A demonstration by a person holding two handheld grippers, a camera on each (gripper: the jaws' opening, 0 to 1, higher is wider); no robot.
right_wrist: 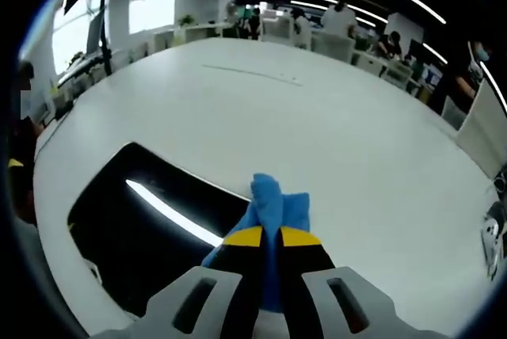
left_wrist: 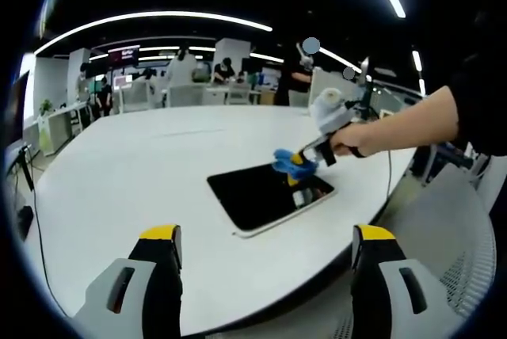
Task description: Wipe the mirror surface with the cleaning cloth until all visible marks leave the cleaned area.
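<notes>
Where tool [right_wrist: 268, 238] pinches, cloth [right_wrist: 277, 201] hidden

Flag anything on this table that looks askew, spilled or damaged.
Nothing stands out. The mirror lies flat on the white table, set at an angle to its near edge. The right gripper presses the blue cloth onto the mirror's edge; the left gripper hangs open, apart.

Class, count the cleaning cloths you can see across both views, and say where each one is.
1. The blue cloth is clamped in the right gripper, pressed on the mirror near its edge; none elsewhere on the table.
</notes>
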